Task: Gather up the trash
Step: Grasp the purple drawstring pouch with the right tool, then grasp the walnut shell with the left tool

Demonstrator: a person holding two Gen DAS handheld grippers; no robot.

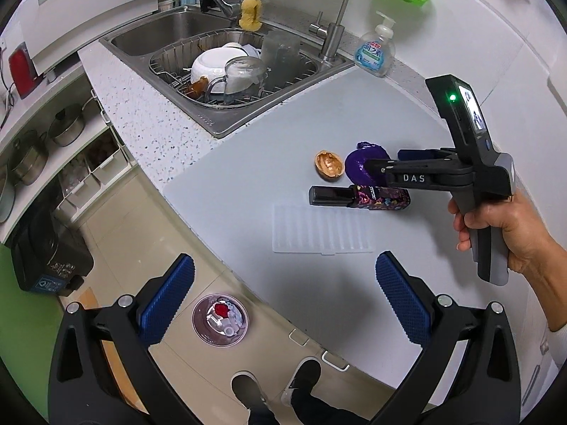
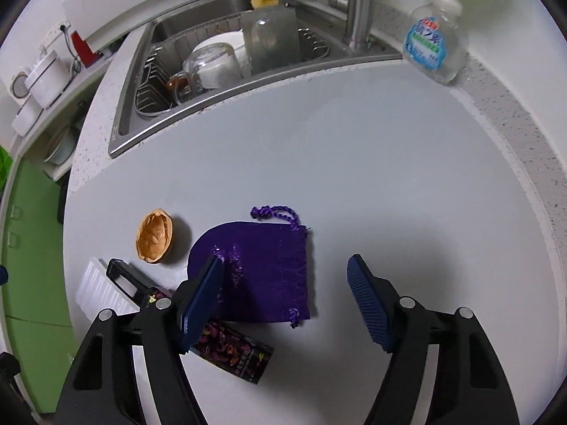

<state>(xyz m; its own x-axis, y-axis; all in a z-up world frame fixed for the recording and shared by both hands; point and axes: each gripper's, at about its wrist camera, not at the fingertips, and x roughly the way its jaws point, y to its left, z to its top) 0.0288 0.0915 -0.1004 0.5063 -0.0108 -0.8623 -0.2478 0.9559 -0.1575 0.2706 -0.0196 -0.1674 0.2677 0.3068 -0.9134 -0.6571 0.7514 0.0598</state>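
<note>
Your right gripper (image 2: 285, 290) hangs over the purple pouch (image 2: 262, 269), which lies flat on the desk (image 2: 354, 163) in front of the sink (image 2: 198, 81). Its fingers stand apart and grip nothing: the left finger (image 2: 203, 297) sits over the pouch's rounded end, the right finger (image 2: 368, 301) is clear of the pouch over bare desk. Whether the left pad touches the cloth you cannot tell.

Around the pouch lie the other pieces of trash. The walnut shell (image 2: 155, 235) rests just beside the pouch on the side away from the soap bottle (image 2: 434, 42). The dark printed box (image 1: 361, 196) lies just nearer you than the pouch, partly under your right gripper. The clear ribbed tray (image 1: 322, 228) sits beyond the box, nearer the desk's front edge.

Your left gripper (image 1: 285, 297) is spread wide and empty, held over the desk's front edge near the tray, well apart from the pouch. A bin (image 1: 219, 318) stands on the floor below it.
</note>
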